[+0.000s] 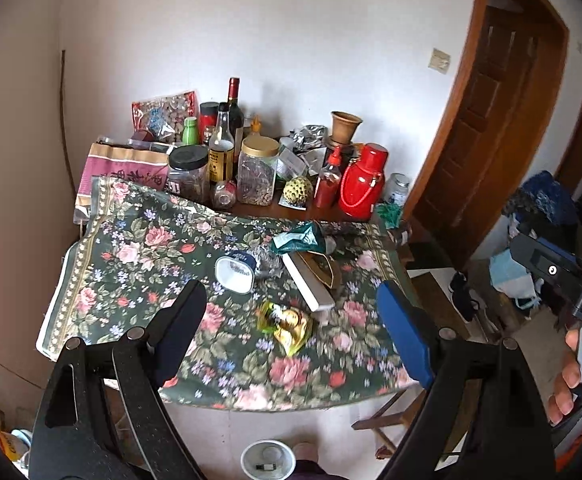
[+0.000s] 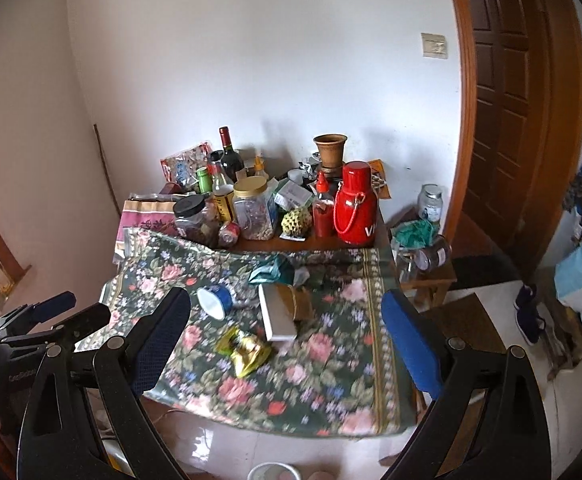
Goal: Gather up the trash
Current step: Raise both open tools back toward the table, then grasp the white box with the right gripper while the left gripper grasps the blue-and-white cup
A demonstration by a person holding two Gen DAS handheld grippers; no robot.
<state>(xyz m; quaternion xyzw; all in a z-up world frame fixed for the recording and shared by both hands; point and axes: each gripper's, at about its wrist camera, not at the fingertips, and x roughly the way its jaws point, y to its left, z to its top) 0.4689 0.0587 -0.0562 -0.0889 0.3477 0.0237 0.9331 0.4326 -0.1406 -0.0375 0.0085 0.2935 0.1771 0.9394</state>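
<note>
A crumpled yellow-gold wrapper (image 1: 287, 325) (image 2: 246, 349) lies on the floral tablecloth (image 1: 139, 256) (image 2: 323, 376). Behind it are a white-and-blue tub on its side (image 1: 235, 273) (image 2: 215, 300), a white box (image 1: 308, 282) (image 2: 277, 315), a gold-brown packet (image 1: 323, 267) and a crumpled teal bag (image 1: 299, 238) (image 2: 271, 272). My left gripper (image 1: 291, 320) is open and empty above the table's near edge. My right gripper (image 2: 287, 332) is open and empty, also held above the near edge. The left gripper also shows in the right wrist view (image 2: 71, 310).
Bottles, jars, a red thermos (image 1: 362, 184) (image 2: 355, 208) and a clay vase (image 1: 345, 126) crowd the table's back. A white bin (image 1: 267, 460) (image 2: 271, 472) stands on the floor below. A stool with jars (image 2: 425, 258) and a wooden door (image 2: 503, 100) are on the right.
</note>
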